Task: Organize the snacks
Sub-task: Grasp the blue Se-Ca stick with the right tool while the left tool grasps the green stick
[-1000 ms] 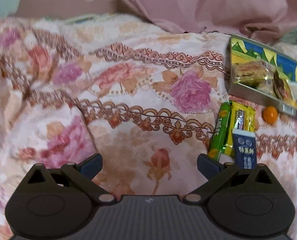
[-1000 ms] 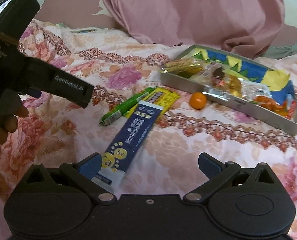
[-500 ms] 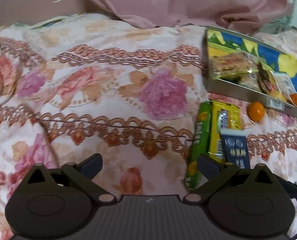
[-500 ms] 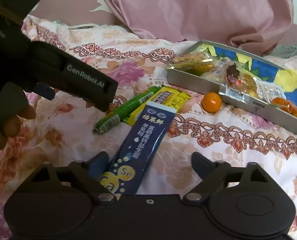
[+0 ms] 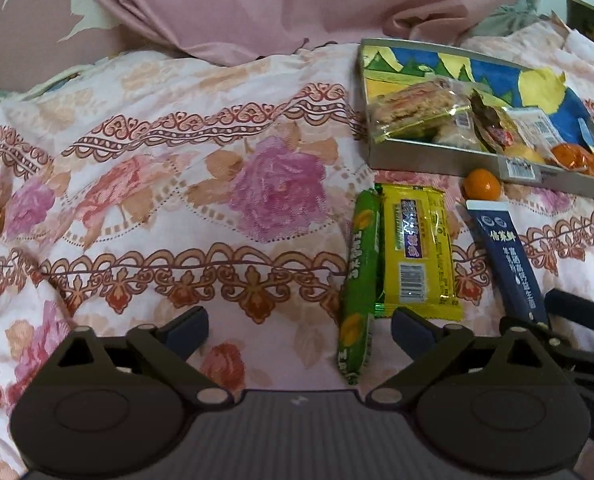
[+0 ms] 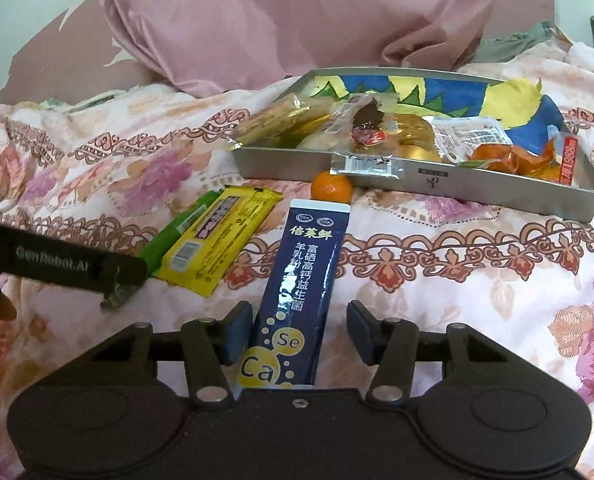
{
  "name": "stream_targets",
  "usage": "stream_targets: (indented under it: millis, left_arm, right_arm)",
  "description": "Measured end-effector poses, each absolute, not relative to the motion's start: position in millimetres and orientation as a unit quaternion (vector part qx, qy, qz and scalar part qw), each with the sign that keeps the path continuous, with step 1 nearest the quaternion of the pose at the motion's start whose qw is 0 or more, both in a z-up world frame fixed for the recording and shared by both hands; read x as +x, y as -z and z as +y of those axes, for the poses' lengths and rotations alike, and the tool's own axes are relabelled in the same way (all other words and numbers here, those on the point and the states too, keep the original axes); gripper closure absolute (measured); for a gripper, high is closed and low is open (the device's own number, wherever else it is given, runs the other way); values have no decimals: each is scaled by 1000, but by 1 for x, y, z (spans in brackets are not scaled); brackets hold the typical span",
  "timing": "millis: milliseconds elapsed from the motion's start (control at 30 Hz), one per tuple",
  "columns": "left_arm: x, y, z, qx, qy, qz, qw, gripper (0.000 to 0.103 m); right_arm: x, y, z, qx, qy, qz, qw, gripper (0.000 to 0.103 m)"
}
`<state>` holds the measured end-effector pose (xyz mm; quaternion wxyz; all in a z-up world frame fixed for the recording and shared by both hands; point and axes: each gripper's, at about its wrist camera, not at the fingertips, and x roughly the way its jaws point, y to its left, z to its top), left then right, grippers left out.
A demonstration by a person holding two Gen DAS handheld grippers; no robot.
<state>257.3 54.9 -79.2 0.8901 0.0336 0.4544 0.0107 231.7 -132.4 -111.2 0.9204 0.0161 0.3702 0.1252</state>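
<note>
navy sachet [image 6: 297, 280] – between parted right hand-held gripper [image 6: 300, 332] fingers | left hand-held gripper [image 5: 299, 326] – spread, holding nothing

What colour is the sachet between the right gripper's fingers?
Navy sachet with yellow bubbles; right wrist view.

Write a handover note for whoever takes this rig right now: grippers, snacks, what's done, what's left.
Left gripper: open, empty, low over the bedspread beside the green stick.
Right gripper: open, the navy sachet between its fingers, not clamped.
Tray: already holds several wrapped snacks.
Left on the bedspread: green stick, yellow packet, navy sachet, small orange against the tray's front wall.
</note>
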Motion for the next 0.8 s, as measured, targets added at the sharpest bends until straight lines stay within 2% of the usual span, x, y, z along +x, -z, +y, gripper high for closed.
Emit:
stream_targets:
  millis: [233,400,600,667,700,733,800]
  left_arm:
    - [255,81,48,48,8,448,893,21]
    - [254,83,42,61,23,448,892,37]
    - [257,88,36,76,36,445,892,46]
    - [256,88,36,72,39,445,892,51]
    - [256,88,36,71,40,446,891,56]
    - [256,87,36,69,42,447,891,60]
    - [254,86,35,68,46,449,890,75]
  right_arm:
    - [230,113,-128,0,-131,363,922,47]
    - [233,114,-124,-7,-135,356,925,43]
    - [239,117,-121,-7,-139,352,926,41]
    - [238,117,-121,-7,-138,352,926,46]
    - [238,117,-121,-8,-137,352,926,52]
    - [238,117,-121,-9,-135,352,926,56]
    - [238,117,-122,-10,-130,351,927,60]
